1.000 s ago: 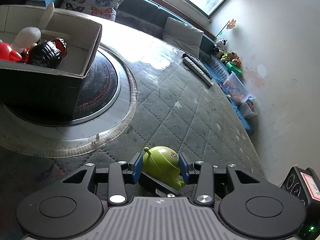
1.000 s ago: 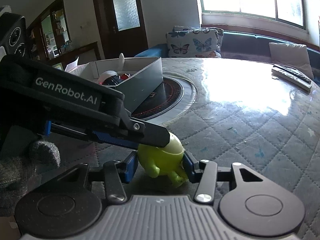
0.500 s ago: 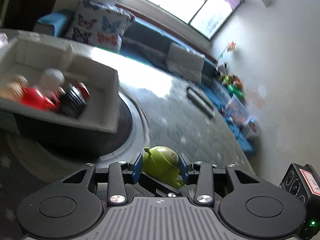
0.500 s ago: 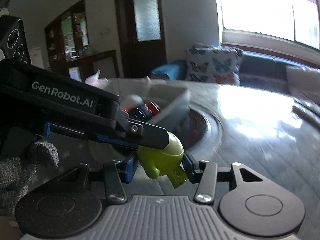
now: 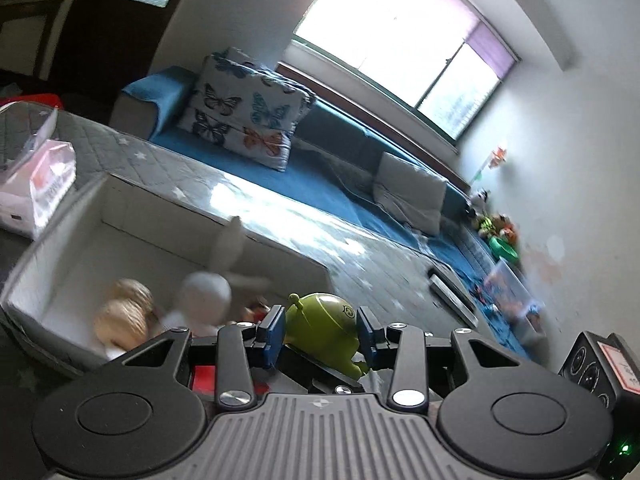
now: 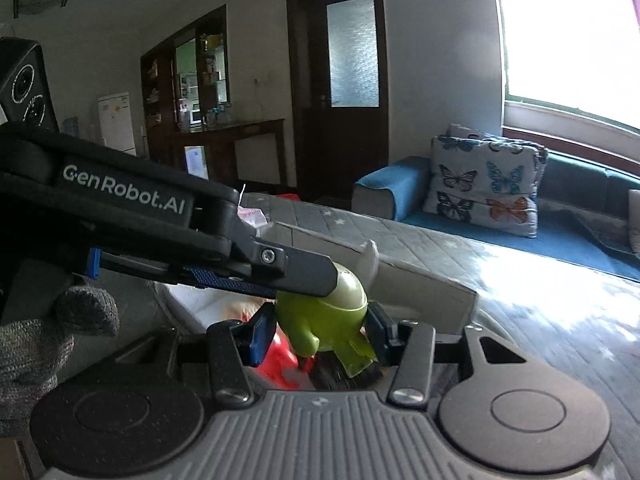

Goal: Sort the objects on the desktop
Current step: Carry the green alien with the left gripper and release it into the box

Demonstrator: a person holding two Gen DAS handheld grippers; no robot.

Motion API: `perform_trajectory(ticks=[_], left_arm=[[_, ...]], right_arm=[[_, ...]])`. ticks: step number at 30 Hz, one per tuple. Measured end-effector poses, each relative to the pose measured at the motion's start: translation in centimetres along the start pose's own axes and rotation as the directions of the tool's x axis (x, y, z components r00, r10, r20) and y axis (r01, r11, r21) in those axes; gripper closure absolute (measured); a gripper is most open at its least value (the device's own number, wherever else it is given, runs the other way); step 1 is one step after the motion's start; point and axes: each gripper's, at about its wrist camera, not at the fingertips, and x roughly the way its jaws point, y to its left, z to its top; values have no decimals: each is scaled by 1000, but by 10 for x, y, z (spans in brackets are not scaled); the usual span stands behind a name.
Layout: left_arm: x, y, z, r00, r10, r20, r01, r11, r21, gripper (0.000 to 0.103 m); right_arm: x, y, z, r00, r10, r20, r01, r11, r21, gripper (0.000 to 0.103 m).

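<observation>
Both grippers are shut on one green round toy figure (image 5: 324, 326), which also shows in the right wrist view (image 6: 326, 320). My left gripper (image 5: 320, 330) grips its sides; my right gripper (image 6: 316, 334) grips it from another side, with the left gripper's finger lying across it. The toy hangs above the open white box (image 5: 60, 264), over its near right part. Inside the box lie two tan round toys (image 5: 120, 312), a white round toy (image 5: 206, 292) and a red toy (image 6: 280, 364), partly hidden behind the grippers.
A tissue pack (image 5: 36, 184) lies left of the box on the quilted grey table (image 5: 360, 264). Remote controls (image 5: 452, 292) lie to the right. A blue sofa with a butterfly cushion (image 5: 244, 120) stands behind the table.
Both grippers have lifted the green toy off the table and carried it left, from beside the box to above its inside. The grip on the toy is unchanged.
</observation>
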Motion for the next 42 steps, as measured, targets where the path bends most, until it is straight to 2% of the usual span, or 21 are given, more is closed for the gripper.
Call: perform_trajectory(ticks=[6,15,25,26,28,35,37,42], left_arm=[[18,33,14,1000,28,-8,-28,999,-40,62],[40,69,15,998,47,-42,-51,994,-99,62],[31,63,10,995,92,-34,-93,994,-57,62],[29,62,10,995,96,-28,-97,994,-50,62],[24,59,9,994,107,-15,-107,994,-34,62],[5,39,4,991,129,21,-130,990,48,62],[0,34,1,991,132,28,-134,989,69,62],[-13,24,-7,987,156,43,-159,982,102,62]], right_arm=[[40,0,8,999,28,-34,-27,999,18,54],[78,7,-2,995,35,-94,-33,999,20,54],[83,12,-3,994,15,-110,-14,1000,10,51],[82,13,-3,994,11,-108,-10,1000,9,50],[79,13,-2,995,6,-104,-6,1000,8,38],[63,17,-1,996,-16,-89,16,1000,-1,31],[57,17,-1,996,-24,-82,24,1000,-1,23],[41,19,-4,997,-42,-67,42,999,1,18]])
